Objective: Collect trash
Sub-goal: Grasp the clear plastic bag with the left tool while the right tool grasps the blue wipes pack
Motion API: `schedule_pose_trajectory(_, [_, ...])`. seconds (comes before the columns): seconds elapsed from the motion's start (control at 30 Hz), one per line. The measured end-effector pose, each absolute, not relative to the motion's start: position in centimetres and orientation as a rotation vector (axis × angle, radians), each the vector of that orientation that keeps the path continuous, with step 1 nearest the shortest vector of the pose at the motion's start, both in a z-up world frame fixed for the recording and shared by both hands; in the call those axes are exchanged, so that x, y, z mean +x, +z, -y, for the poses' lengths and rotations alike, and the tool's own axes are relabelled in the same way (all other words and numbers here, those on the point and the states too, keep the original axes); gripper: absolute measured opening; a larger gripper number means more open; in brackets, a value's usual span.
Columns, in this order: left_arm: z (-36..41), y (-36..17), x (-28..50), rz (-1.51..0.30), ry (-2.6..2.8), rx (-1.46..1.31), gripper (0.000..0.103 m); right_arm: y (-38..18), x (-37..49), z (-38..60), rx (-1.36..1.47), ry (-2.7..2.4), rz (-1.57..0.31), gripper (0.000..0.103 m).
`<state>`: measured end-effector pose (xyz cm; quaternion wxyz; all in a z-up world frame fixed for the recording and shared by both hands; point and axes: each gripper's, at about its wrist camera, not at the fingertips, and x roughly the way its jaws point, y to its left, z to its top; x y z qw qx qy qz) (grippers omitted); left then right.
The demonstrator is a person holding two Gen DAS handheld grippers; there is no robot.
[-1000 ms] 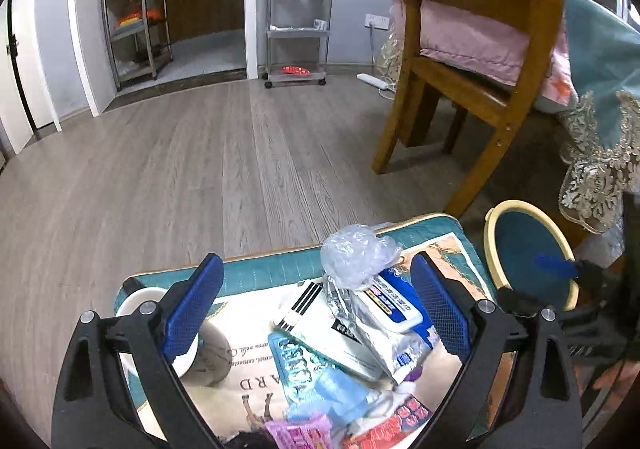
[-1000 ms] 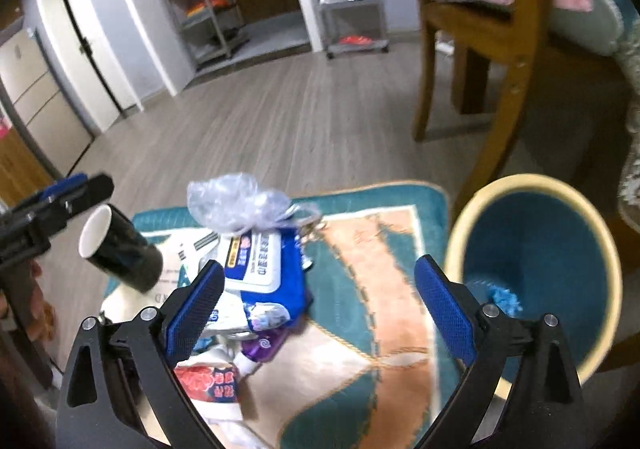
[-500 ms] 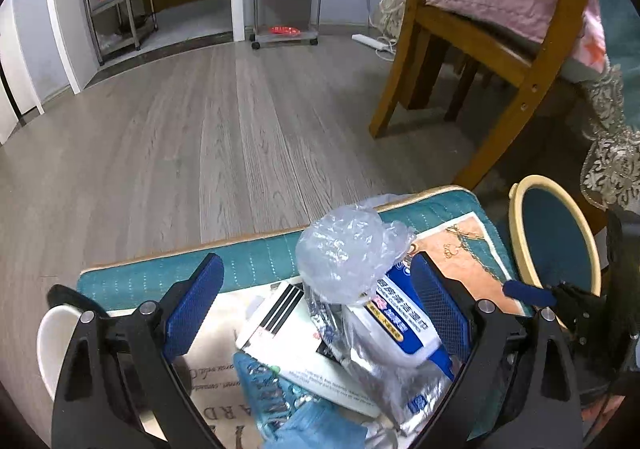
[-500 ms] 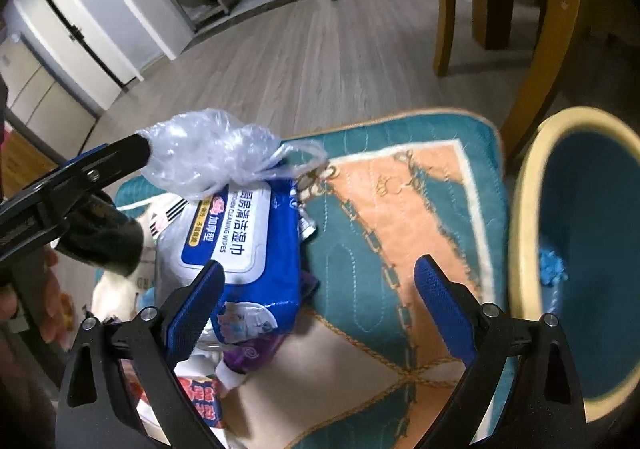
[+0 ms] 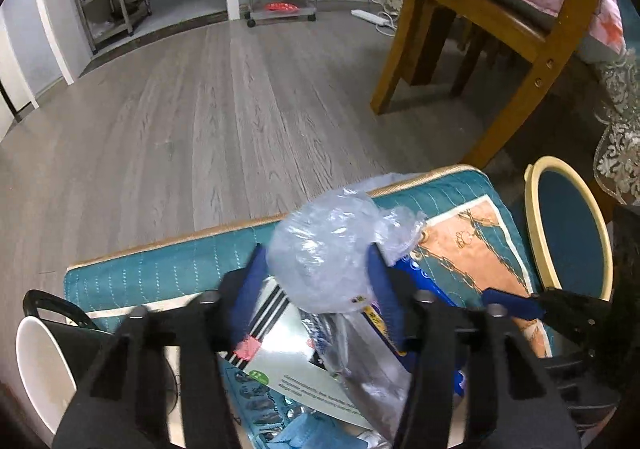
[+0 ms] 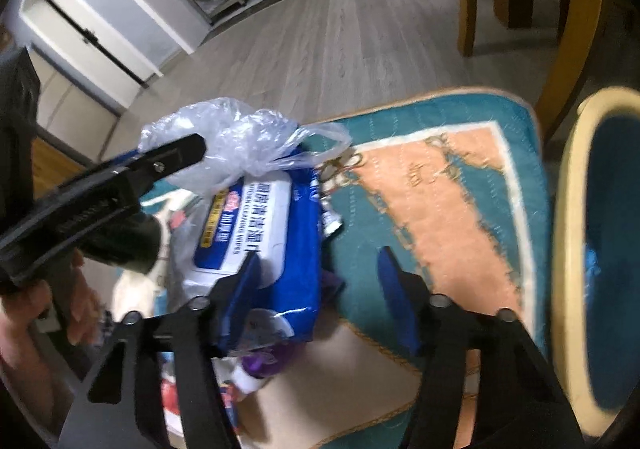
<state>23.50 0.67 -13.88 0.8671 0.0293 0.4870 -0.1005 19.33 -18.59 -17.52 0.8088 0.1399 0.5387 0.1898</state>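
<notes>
A crumpled clear plastic bag (image 5: 324, 249) tops a trash pile on the teal mat (image 5: 160, 273). My left gripper (image 5: 316, 281) is closing, and its blue pads press the bag from both sides. The same bag (image 6: 240, 137) shows in the right wrist view beside a left finger (image 6: 172, 157). Under the bag lies a blue wet-wipes pack (image 6: 280, 245). My right gripper (image 6: 320, 289) is closing over the pack's near right part. Its left pad overlaps the pack while the right pad stands clear of it above the mat. The blue bin with a cream rim (image 6: 568, 209) stands at the right.
A black mug with a white inside (image 5: 40, 361) lies at the mat's left. A leaflet (image 5: 288, 365), a blister pack and a purple wrapper (image 6: 264, 365) lie in the pile. A wooden chair (image 5: 512, 97) stands behind the bin (image 5: 538, 209). Grey plank floor stretches beyond.
Both grippers have come down onto the pile and their jaws have narrowed from wide open. The left pads now squeeze the plastic bag. The right pads now straddle the pack's edge.
</notes>
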Motion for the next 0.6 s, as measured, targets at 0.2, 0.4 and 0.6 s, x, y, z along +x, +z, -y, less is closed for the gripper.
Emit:
schedule_pose_trajectory(0.2, [-0.2,-13.7,23.2,-1.037,-0.234,0.075,0.025,-18.0,19.5,18.9,0.442,0.463,-1.183,0.030])
schedule_pose_trajectory(0.4, [-0.2,-13.0,22.5,-1.021,-0.231,0.085,0.019,-17.1,19.1,18.8,0.439,0.451,-1.173,0.006])
schedule_pose_trajectory(0.6, [-0.8,-10.3,21.2,-0.936,-0.213,0.068,0.017,-13.7,17.7,18.3,0.354,0.440,-1.083,0.004])
